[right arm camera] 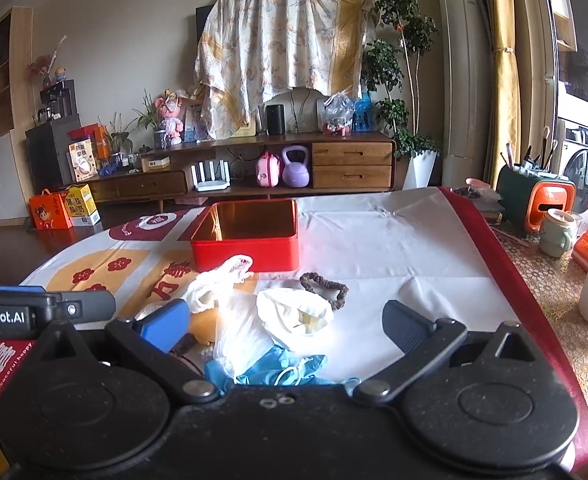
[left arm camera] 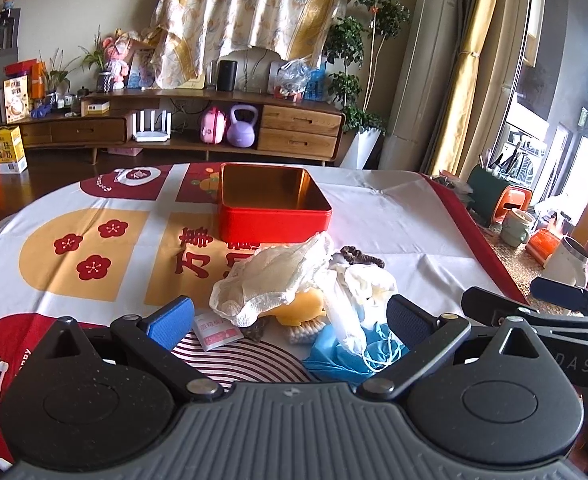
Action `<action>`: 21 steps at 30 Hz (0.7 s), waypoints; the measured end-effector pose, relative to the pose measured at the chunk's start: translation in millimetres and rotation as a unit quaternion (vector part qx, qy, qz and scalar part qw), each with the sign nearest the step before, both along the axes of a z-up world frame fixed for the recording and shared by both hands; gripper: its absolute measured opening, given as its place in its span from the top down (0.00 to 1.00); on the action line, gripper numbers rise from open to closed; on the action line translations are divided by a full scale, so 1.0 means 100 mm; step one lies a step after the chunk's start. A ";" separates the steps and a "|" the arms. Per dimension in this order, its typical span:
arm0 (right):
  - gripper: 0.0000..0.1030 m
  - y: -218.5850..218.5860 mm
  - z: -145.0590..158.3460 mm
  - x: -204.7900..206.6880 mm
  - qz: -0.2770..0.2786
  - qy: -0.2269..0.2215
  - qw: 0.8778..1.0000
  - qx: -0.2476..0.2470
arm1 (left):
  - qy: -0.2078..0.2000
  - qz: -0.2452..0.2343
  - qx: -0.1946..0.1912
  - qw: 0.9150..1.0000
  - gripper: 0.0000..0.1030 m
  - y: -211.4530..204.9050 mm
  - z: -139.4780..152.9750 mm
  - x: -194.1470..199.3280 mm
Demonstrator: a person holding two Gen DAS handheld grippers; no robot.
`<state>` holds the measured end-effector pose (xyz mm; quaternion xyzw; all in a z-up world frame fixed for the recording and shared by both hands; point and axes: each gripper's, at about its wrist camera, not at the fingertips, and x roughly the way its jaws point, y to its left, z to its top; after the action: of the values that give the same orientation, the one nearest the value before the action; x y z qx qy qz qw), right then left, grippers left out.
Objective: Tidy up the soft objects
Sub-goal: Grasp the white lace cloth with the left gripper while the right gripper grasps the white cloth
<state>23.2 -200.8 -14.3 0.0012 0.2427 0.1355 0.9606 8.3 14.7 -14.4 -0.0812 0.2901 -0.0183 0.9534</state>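
Both our claws, left claw (left arm camera: 289, 318) and right claw (right arm camera: 285, 326), sit spread and empty; that tangled pile (left arm camera: 294, 292) mid-frame could drag extras along, missing the red tin (left arm camera: 273, 204).

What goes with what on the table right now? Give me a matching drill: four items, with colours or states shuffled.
Items:
1. tin
2. scrunchie
3. glove
4. left gripper

Matches:
a. blue, crumpled at the near edge of the pile
b. jaws open, holding nothing
c. red outside, gold inside, nothing in it
d. dark ring lying on white cloth

Pairs: 1-c, 2-d, 3-a, 4-b
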 end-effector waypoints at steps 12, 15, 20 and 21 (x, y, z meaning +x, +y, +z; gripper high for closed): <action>0.04 -0.03 -0.21 0.23 0.023 0.028 0.999 -0.009 | 0.009 0.014 0.019 1.000 0.00 0.07 -0.14 0.41; 0.05 -0.01 -0.26 0.29 0.039 0.037 0.998 -0.014 | 0.014 0.011 0.014 1.000 0.00 0.09 -0.17 0.58; 0.06 0.01 -0.30 0.49 0.050 0.029 0.997 -0.043 | 0.022 0.000 0.014 1.000 0.00 0.05 -0.23 0.82; 0.07 0.01 -0.31 0.56 0.050 0.031 0.997 -0.046 | 0.023 -0.003 0.016 1.000 0.00 0.04 -0.24 0.86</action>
<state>79.1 -200.0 -45.0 -0.0513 0.2779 0.1719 0.9437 94.7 18.4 -38.5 -0.0651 0.3127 -0.0144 0.9475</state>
